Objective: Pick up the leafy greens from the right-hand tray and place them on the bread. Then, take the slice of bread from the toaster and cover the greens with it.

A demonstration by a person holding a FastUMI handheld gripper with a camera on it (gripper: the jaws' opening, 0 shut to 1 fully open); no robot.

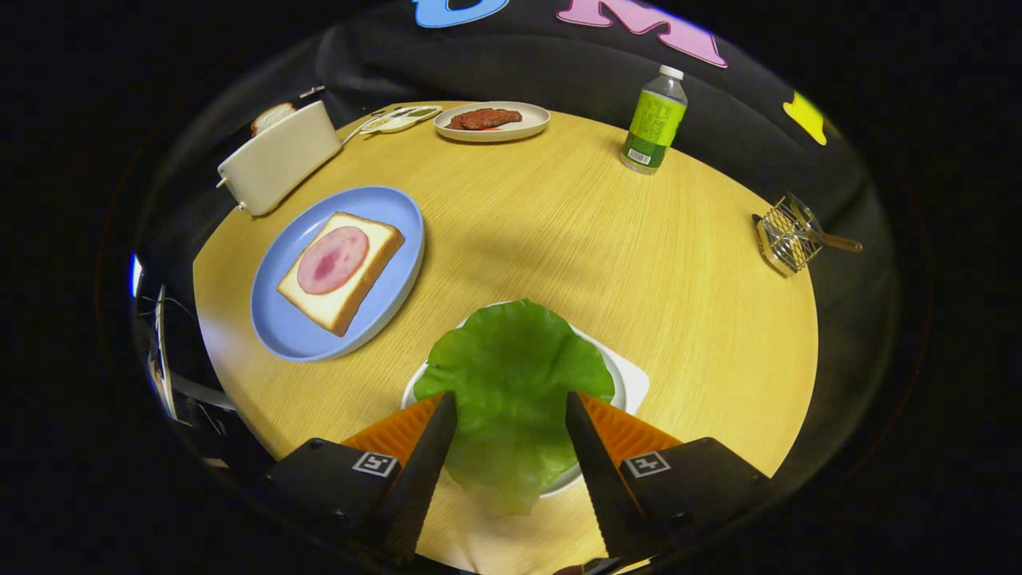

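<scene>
The claw (511, 447) is hanging spread open, straddling the leafy greens (515, 383) lying lengthwise between its fingers on the white tray (631, 383), seemingly untouched; the bread (339, 271) is waiting ahead-left on the table (599, 239)

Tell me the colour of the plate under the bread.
Light blue plate, seen in the gripper view.

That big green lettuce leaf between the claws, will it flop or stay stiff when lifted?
The thin, ruffled green lettuce leaf probably flops: its near edge already hangs over the white tray. It looks light, so it should lift easily. The tool stands open with a finger on either side of it; being thin, it may tear if squeezed hard.
</scene>
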